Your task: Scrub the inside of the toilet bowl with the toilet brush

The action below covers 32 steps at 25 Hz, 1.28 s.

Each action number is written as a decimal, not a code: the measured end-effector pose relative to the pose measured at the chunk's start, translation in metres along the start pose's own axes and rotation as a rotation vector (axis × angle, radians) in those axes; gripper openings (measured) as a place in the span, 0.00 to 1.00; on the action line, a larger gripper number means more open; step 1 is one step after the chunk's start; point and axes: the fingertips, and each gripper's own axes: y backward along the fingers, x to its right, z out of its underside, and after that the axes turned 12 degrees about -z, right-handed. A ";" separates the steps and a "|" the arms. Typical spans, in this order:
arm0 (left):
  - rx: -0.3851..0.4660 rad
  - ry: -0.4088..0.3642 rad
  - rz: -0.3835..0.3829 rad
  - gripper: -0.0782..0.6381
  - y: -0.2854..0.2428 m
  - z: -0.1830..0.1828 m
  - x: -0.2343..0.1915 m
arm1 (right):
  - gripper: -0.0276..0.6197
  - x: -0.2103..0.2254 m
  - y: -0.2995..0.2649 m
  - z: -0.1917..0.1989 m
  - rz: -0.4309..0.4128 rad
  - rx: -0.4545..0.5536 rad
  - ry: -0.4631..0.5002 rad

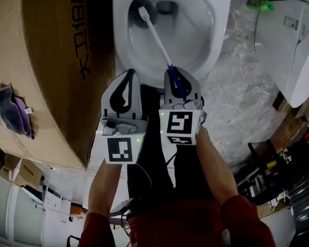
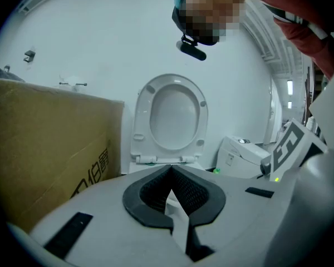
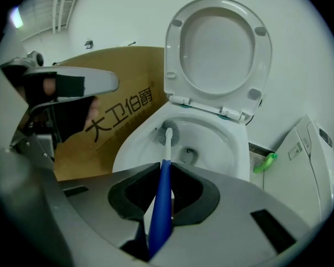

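Observation:
The white toilet bowl (image 1: 206, 40) fills the top of the head view, its seat and lid (image 3: 217, 49) raised. My right gripper (image 1: 176, 80) is shut on the blue grip of the toilet brush (image 1: 154, 35). The brush's white shaft runs up and left, and its dark bristle head (image 1: 139, 13) rests against the bowl's inner wall at the upper left, beside the drain (image 1: 167, 6). In the right gripper view the toilet brush (image 3: 162, 196) passes between the jaws and its head (image 3: 168, 133) touches the bowl's left inner side. My left gripper (image 1: 124, 89) is shut and empty, just left of the right one.
A large cardboard box (image 1: 46, 71) stands tight against the toilet's left side. A second white toilet unit (image 1: 293, 50) sits on the right, with a green object (image 1: 260, 5) on the floor between them. Tools and cables (image 1: 268, 174) lie at lower right.

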 end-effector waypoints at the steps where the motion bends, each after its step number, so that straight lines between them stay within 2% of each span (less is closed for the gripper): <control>1: -0.001 -0.004 0.006 0.13 0.000 0.001 0.002 | 0.14 -0.004 0.003 0.004 -0.010 -0.006 0.004; 8: -0.006 -0.007 0.027 0.13 0.000 0.003 0.012 | 0.14 -0.029 0.030 0.025 -0.086 -0.038 0.034; 18: -0.004 -0.018 0.030 0.13 0.002 0.004 0.025 | 0.14 -0.049 0.082 0.071 -0.163 -0.148 0.094; 32: -0.037 -0.030 0.071 0.13 0.007 0.014 0.050 | 0.14 -0.002 0.122 0.114 -0.094 -0.282 0.189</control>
